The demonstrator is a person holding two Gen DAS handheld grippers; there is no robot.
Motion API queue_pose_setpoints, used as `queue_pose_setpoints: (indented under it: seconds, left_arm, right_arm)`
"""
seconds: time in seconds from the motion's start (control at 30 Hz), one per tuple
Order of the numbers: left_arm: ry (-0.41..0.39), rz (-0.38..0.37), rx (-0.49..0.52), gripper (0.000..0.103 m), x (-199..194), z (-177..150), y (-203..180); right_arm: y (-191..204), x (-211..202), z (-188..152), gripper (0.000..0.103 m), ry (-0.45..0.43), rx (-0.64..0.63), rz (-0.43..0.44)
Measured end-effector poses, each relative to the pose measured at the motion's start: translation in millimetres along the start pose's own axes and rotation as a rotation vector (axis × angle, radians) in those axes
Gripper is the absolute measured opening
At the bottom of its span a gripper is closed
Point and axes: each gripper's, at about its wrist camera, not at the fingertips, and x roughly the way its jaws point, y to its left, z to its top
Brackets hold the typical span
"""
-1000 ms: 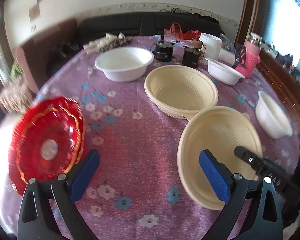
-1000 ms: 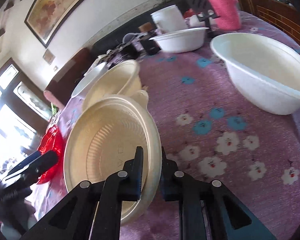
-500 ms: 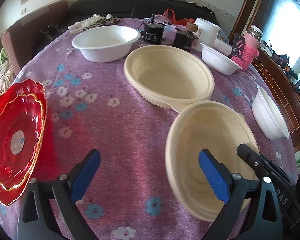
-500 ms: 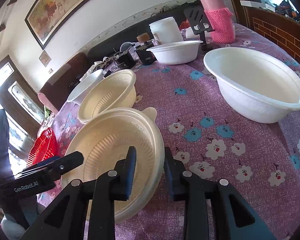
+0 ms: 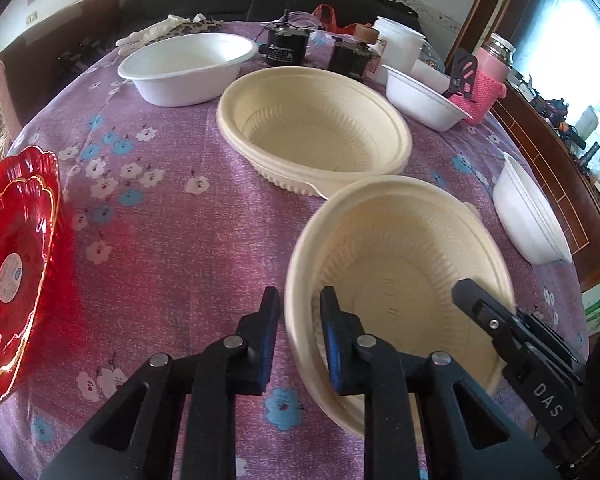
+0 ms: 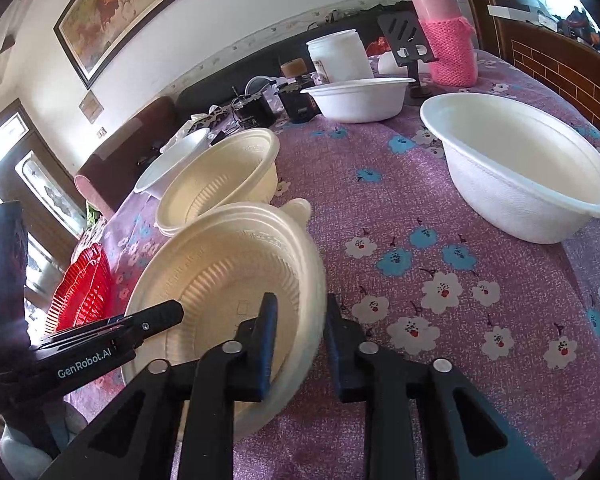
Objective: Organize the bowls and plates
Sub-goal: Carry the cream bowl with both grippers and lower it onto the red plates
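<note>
Now both tools pinch the cream ribbed plastic bowl's (image 5: pixel 400 280) rim: left tool (image 5: pixel 300 336) just closed, right tool (image 6: pixel 300 336) opposite.

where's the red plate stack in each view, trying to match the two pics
Left wrist view: red plate stack at the far left edge, on the purple cloth.
Right wrist view: it sits lower left, seen edge-on, partly behind the left gripper.
Shared landmark: the near cream bowl, in front of each camera.
</note>
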Motion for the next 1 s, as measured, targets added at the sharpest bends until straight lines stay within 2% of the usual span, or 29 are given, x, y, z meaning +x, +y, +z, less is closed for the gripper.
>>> queue_pose_setpoints:
  seconds: [0.2,1.0]
  left_arm:
    - [-0.038,0.009,0.029,0.017,-5,-6,-9]
    - [-0.099,-0.059,-0.06,0.017,-29,-25,20]
  right_arm:
    - [2,0,-1,0.023,-0.01,-0.012,-0.019]
    - [24,-9,-9,0.02,-0.066,-0.114,0.024]
